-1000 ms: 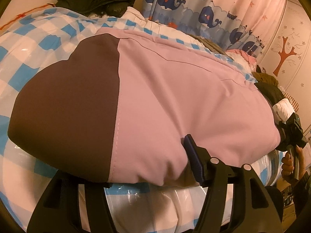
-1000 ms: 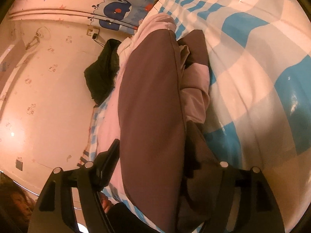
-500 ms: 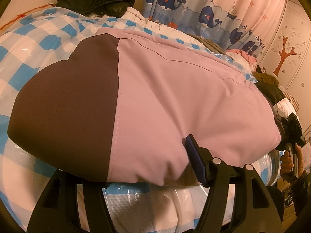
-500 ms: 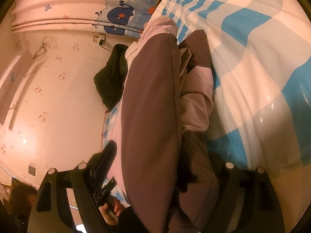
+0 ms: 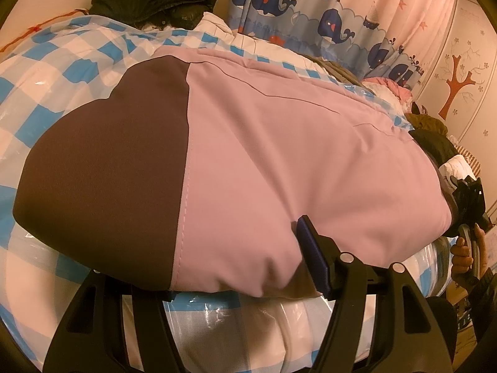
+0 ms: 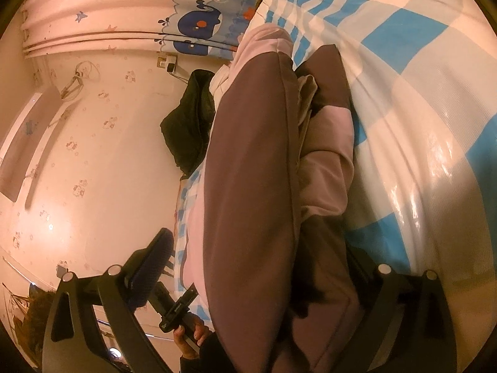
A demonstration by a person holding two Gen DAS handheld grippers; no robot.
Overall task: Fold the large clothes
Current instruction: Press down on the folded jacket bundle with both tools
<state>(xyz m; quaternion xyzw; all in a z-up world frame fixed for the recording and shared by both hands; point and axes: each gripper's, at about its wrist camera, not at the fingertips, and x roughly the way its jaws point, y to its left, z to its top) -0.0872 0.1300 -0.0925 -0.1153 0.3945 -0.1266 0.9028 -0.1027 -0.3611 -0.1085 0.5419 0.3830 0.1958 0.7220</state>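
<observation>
Pink-and-brown jacket (image 5: 279,161) lies lengthwise across the bed (image 5: 62,71), its near hem pinched in the left claw (image 5: 236,283) while the right claw (image 6: 264,283) opens around one end.

left wrist view close at the jacket's (image 5: 279,168) long edge, facing across the bed (image 5: 62,71) toward the curtain (image 5: 310,18), right wrist view close at its end, facing along it, both sharing jacket, bed, curtain

Puffy pink jacket (image 5: 279,161) with dark brown panels, folded, lying flat on checkered bedcover (image 5: 62,62)
</observation>
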